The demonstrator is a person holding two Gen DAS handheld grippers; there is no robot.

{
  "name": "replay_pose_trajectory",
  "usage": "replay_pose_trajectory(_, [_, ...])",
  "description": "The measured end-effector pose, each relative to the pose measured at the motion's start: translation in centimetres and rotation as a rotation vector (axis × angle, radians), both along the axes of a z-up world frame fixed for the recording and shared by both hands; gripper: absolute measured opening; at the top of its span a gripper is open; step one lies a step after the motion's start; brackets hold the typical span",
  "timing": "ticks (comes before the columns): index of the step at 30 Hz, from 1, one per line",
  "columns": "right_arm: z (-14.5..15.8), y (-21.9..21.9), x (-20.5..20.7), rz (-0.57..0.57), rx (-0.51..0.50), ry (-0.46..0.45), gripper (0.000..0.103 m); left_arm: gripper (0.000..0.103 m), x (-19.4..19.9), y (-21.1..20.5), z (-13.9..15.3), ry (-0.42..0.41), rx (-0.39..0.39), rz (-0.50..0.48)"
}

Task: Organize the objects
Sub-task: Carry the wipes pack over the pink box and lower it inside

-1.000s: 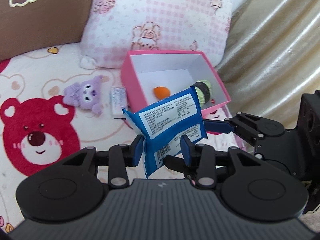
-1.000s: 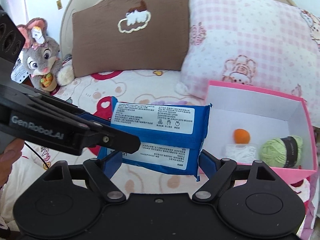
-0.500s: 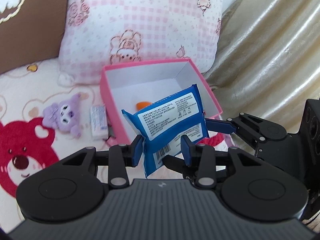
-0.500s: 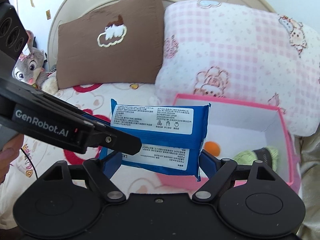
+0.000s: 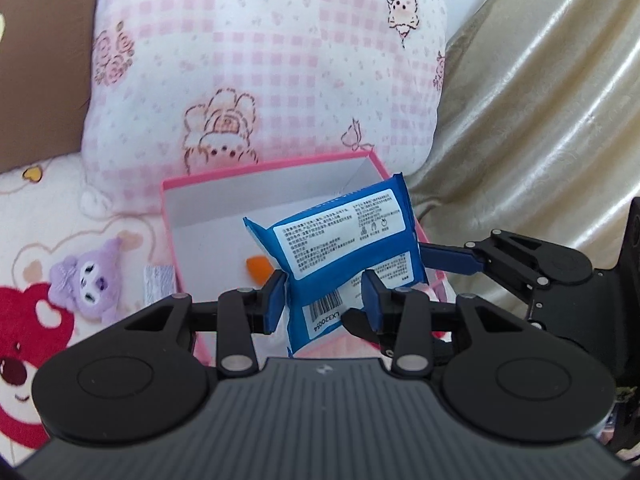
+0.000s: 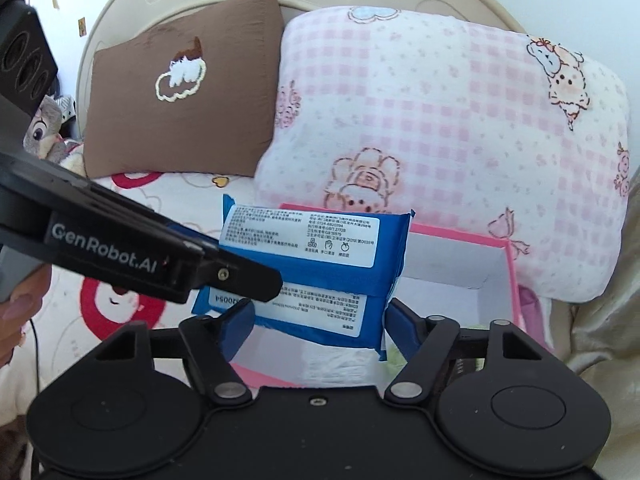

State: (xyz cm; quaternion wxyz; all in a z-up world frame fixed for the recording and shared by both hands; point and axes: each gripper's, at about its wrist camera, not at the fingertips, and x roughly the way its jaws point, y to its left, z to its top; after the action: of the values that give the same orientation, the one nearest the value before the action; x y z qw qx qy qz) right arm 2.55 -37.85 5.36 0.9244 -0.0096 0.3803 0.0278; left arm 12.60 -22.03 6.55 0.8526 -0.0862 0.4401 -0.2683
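Bed point(image 6: 52, 360) with bear-print sheet, seen from both wrists. At its head a pink check pillow point(image 6: 460, 140), touching a brown pillow point(image 6: 180, 100) on the left. Beige curtain point(image 5: 540, 120) at the right side. In front of the pink pillow a pink box point(image 5: 168, 220), open on top, white inside, with an orange thing point(image 5: 258, 267) on its floor. Held above the box, a blue pack point(image 5: 344, 248) with white labels, tilted. Pinched at its lower edge by the left tool point(image 5: 324, 300), both blue pads pressing the wrapper. Right tool point(image 6: 318, 320) around the same pack from the other side, jaws closing, pads just beside the ends of the pack; contact not sure. Left of the box on the sheet, a purple plush point(image 5: 88, 280) and a small packet point(image 5: 158, 282) just beside the box wall.
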Motion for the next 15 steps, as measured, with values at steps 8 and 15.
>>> replay_pose_trajectory(8, [-1.0,-3.7,3.8,0.021,-0.110,0.021,0.074,0.038,4.7,-4.1,-1.4,-0.005,0.014,0.019])
replay_pose_trajectory(15, [-2.9,-6.3,6.2,0.033,-0.108,0.070,0.072,0.038,8.0,-6.1,-4.0,0.041,0.038,0.023])
